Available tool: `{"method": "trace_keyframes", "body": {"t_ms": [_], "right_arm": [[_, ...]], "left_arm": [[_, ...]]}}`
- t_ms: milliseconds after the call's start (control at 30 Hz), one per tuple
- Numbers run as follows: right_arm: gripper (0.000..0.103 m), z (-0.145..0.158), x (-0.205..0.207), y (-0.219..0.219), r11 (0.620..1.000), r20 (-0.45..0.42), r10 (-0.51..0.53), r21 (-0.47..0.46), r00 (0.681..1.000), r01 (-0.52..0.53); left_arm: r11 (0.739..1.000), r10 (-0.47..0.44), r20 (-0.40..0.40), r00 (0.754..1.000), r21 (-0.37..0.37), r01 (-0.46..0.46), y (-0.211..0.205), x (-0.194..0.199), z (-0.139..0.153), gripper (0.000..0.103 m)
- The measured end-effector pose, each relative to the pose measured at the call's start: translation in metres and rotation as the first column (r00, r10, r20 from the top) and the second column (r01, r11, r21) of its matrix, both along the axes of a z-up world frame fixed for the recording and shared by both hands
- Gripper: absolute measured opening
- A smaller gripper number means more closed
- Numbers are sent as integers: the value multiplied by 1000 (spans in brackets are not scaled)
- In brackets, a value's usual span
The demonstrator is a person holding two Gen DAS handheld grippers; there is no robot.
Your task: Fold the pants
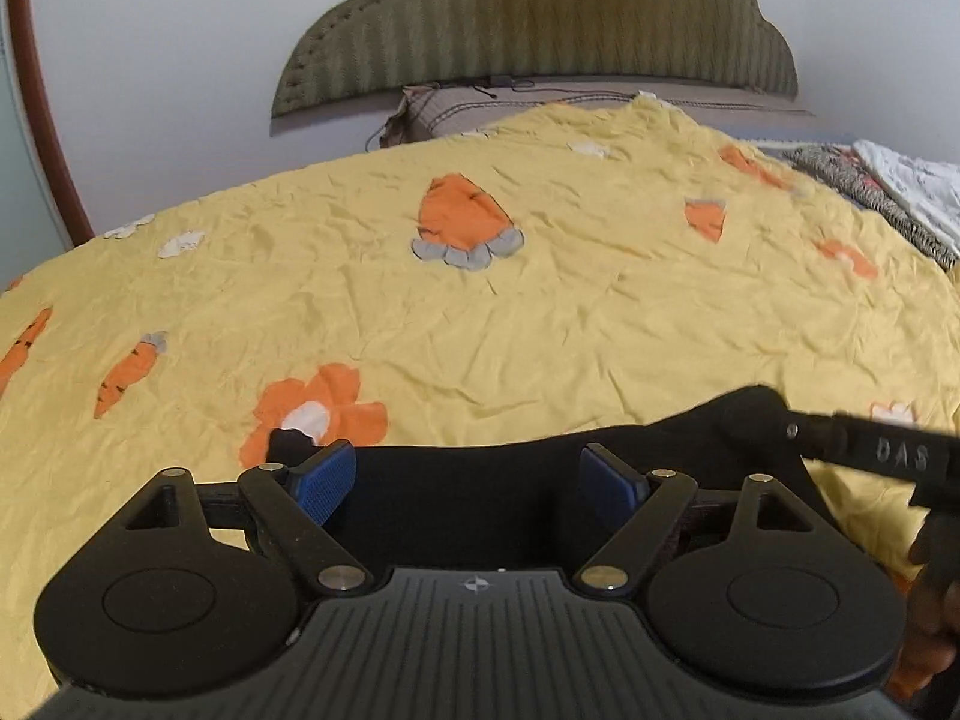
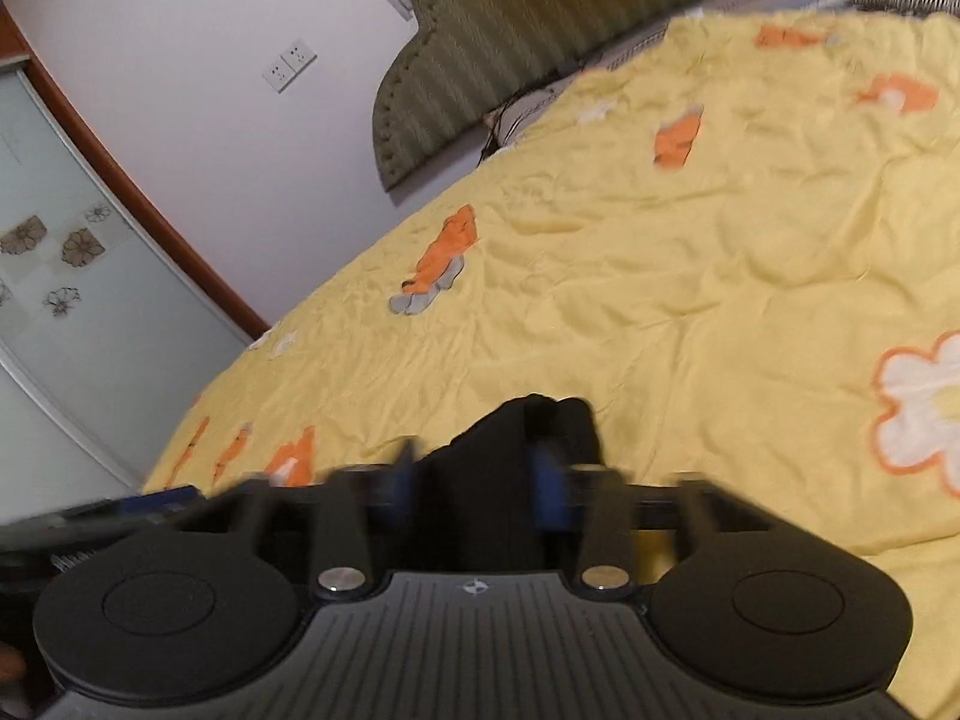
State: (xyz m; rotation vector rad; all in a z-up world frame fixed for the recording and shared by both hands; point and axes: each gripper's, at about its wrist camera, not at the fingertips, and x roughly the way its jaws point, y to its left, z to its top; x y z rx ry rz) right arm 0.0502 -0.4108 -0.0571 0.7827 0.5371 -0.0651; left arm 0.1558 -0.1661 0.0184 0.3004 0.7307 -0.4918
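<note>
Your left claw: spread wide over black pants, pads clear | your right claw: clamped on a pants bunch | pants on the yellow bedspread | lettering: "DAS" on right claw's finger

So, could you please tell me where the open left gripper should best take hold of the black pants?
Probably the pants' far hem edge, which lies flat on the yellow bedspread between the left gripper's open pads. Come from the near side, low, sliding one pad under. The right gripper seems to pinch the bunched right corner.
</note>
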Motion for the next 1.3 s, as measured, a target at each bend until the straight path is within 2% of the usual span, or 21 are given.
{"method": "trace_keyframes", "body": {"t_ms": [33,100,267,333,400,467,533,600,667,700,767,800,867,900,967,1000,1067,1100,1133,1233,1300], "right_arm": [[15,2,2,2,999,-5,2,-32,1000,-2],[12,7,-1,5,996,-8,0,-91,1000,-1],[10,14,8,4,974,-46,-28,-227,999,17],[10,12,8,2,974,-54,-51,-225,997,37],[10,16,-3,-2,971,-51,-114,-217,992,101],[10,29,-22,4,949,-20,-127,-293,992,116],[11,41,-41,15,930,-12,-81,-359,997,72],[11,44,-53,27,936,-30,37,-350,999,-45],[11,36,-54,42,921,-90,133,-356,987,-157],[11,27,-53,48,900,-148,108,-407,983,-160],[12,14,-55,49,852,-221,-53,-518,974,-71],[12,15,-64,43,859,-213,-110,-513,971,-15],[12,25,-92,29,922,-91,-101,-382,991,59],[12,28,-103,25,947,-51,-80,-316,995,60],[13,29,-114,26,972,-17,-24,-236,1000,19],[19,28,-116,28,976,-18,3,-216,1000,-7],[39,20,-113,32,982,-34,36,-185,999,-42],[56,16,-112,32,984,-39,31,-172,999,-37],[61,14,-110,33,987,-35,27,-156,999,-32],[61,17,-118,30,994,39,-3,-112,999,8],[61,26,-128,31,988,86,-41,-147,995,54]], "left_arm": [[1000,-11,1,1000,5,11,-3,1,-4,83],[1000,-16,3,1000,18,16,-9,1,-11,83],[998,-60,17,998,30,59,-25,-1,-26,84],[995,-93,6,996,40,92,-32,-1,-33,85],[994,-97,5,995,58,96,-38,0,-40,85],[993,-107,17,994,57,106,-41,0,-40,85],[992,-109,25,994,70,107,-46,1,-42,86],[992,-107,30,994,77,105,-50,2,-45,87],[993,-92,31,995,77,90,-52,2,-46,87],[995,-78,31,996,66,76,-51,1,-43,86],[997,-77,29,997,33,76,-45,-6,-35,87],[996,-90,23,996,23,90,-42,-10,-30,87],[994,-112,24,993,12,112,-37,-21,-24,88],[993,-117,26,993,15,116,-35,-27,-23,88],[991,-131,24,991,21,131,-35,-36,-23,88],[990,-138,29,990,23,138,-37,-40,-23,88],[989,-146,49,988,33,144,-40,-45,-23,88],[989,-145,56,988,40,143,-42,-47,-24,88],[989,-144,55,988,48,141,-44,-47,-25,88],[988,-142,37,989,65,140,-44,-48,-29,88],[988,-138,42,990,71,135,-43,-48,-30,88]]}}
